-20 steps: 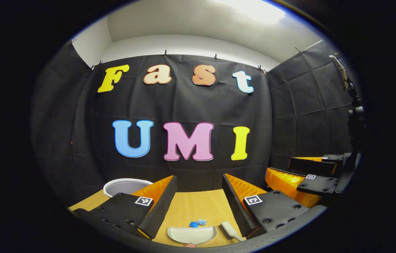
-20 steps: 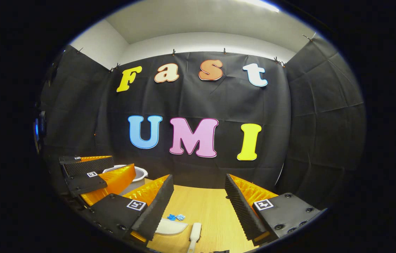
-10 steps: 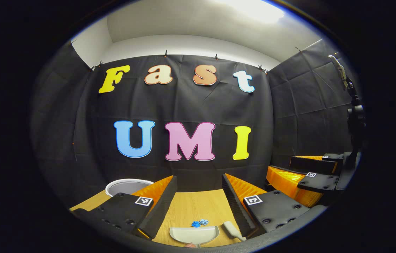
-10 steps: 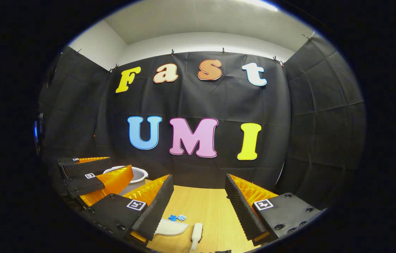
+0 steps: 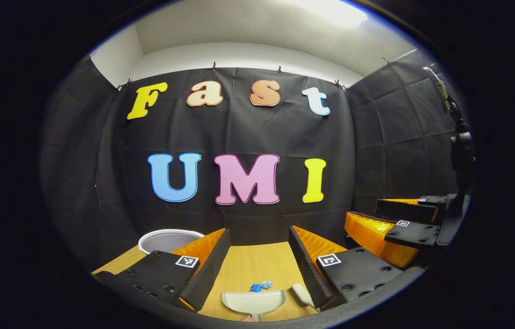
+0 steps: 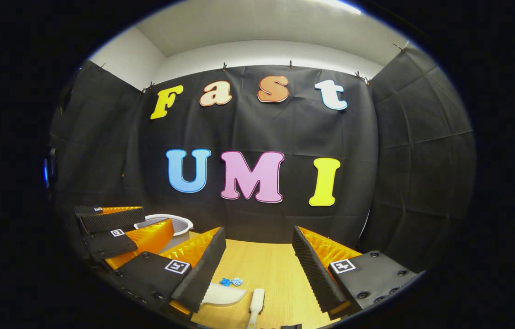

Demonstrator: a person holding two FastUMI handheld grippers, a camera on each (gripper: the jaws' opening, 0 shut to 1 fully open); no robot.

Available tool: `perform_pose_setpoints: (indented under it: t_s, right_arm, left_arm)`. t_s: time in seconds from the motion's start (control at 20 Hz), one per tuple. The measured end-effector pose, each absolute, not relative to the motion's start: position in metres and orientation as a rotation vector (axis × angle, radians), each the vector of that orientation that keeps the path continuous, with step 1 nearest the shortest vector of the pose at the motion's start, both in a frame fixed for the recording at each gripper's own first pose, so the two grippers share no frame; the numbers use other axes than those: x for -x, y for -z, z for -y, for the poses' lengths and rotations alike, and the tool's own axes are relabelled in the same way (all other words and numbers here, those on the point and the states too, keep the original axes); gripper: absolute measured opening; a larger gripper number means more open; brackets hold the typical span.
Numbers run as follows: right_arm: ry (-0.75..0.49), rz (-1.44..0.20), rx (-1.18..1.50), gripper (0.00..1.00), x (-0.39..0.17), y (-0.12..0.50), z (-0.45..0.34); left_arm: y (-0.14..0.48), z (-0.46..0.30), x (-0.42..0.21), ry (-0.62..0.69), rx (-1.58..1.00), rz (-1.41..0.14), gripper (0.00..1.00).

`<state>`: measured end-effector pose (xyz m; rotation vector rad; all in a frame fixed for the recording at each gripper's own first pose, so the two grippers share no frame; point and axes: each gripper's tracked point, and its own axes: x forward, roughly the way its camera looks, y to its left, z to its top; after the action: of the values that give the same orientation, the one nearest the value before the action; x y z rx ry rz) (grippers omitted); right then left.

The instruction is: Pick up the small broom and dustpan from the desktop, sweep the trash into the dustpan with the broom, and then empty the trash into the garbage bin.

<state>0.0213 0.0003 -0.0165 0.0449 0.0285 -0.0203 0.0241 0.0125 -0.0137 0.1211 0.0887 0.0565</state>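
I held my left tongs [image 5: 254, 274] released above the pale plastic dustpan [image 5: 253, 301], crumpled blue trash [image 5: 261, 286] at 12 o'clock; right tongs [image 6: 257, 269] released over the white broom [image 6: 256, 305], ready for grasping.

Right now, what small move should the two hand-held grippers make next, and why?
Probably lower both, still open: the left hand-held gripper onto the dustpan, the right hand-held gripper onto the small broom. Both lie untouched on the desktop, the blue trash just beyond the pan's mouth.
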Motion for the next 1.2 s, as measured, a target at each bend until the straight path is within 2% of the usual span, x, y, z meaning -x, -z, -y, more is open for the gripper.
perform_pose_setpoints:
  t_s: [0.25, 0.35, 0.6, 0.8, 0.95, 1.2]
  right_arm:
    - [0.023, -0.041, -0.041, 0.95, -0.024, 0.021, -0.001]
    - [0.022, -0.055, -0.039, 0.91, -0.028, 0.025, -0.001]
    - [0.002, -0.137, -0.086, 0.92, -0.042, 0.05, -0.01]
    - [-0.023, -0.222, -0.098, 0.95, -0.048, 0.084, -0.024]
    - [-0.052, -0.296, -0.072, 0.91, -0.049, 0.123, -0.033]
    - [-0.088, -0.494, -0.058, 0.96, -0.045, 0.212, -0.041]
  left_arm:
    - [0.019, -0.012, -0.024, -0.049, -0.128, -0.108, 0.77]
    - [0.024, -0.013, -0.026, -0.046, -0.138, -0.121, 0.77]
    - [0.048, -0.02, -0.023, -0.052, -0.151, -0.196, 0.77]
    - [0.102, -0.026, -0.012, -0.045, -0.081, -0.349, 0.77]
    - [0.149, -0.033, 0.001, -0.054, -0.031, -0.484, 0.77]
    - [0.226, -0.038, 0.022, -0.092, 0.021, -0.797, 0.78]
